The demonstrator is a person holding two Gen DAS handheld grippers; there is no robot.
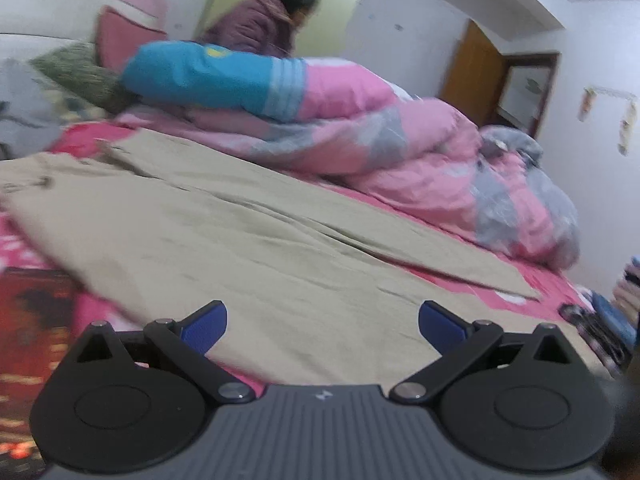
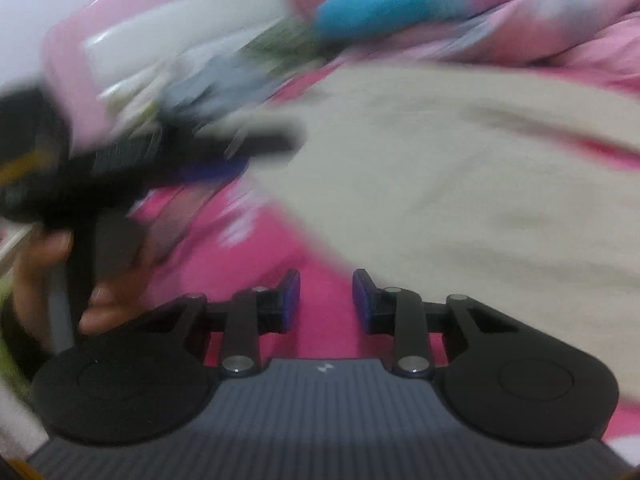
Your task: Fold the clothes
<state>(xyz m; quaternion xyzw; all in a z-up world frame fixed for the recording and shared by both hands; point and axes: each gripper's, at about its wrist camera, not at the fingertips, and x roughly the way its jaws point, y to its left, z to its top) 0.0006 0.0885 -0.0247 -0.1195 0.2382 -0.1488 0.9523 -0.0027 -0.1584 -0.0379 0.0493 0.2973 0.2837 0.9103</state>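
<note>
From the left wrist, the left gripper (image 1: 322, 326) is seen spread wide and empty above beige trousers (image 1: 224, 240) laid flat on the pink bed (image 1: 556, 284), beside a heaped quilt (image 1: 400, 136). From the right wrist, blurred, the right gripper (image 2: 326, 300) is seen narrowed, nothing clamped, beside the trousers' edge.

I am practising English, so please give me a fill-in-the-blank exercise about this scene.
1. The garment spread on the bed is ____ in colour.
2. The sheet under it is ____.
3. The left gripper has its jaws ____.
4. Between the right gripper jaws there is ____.

Answers: beige; pink; open; nothing
</note>
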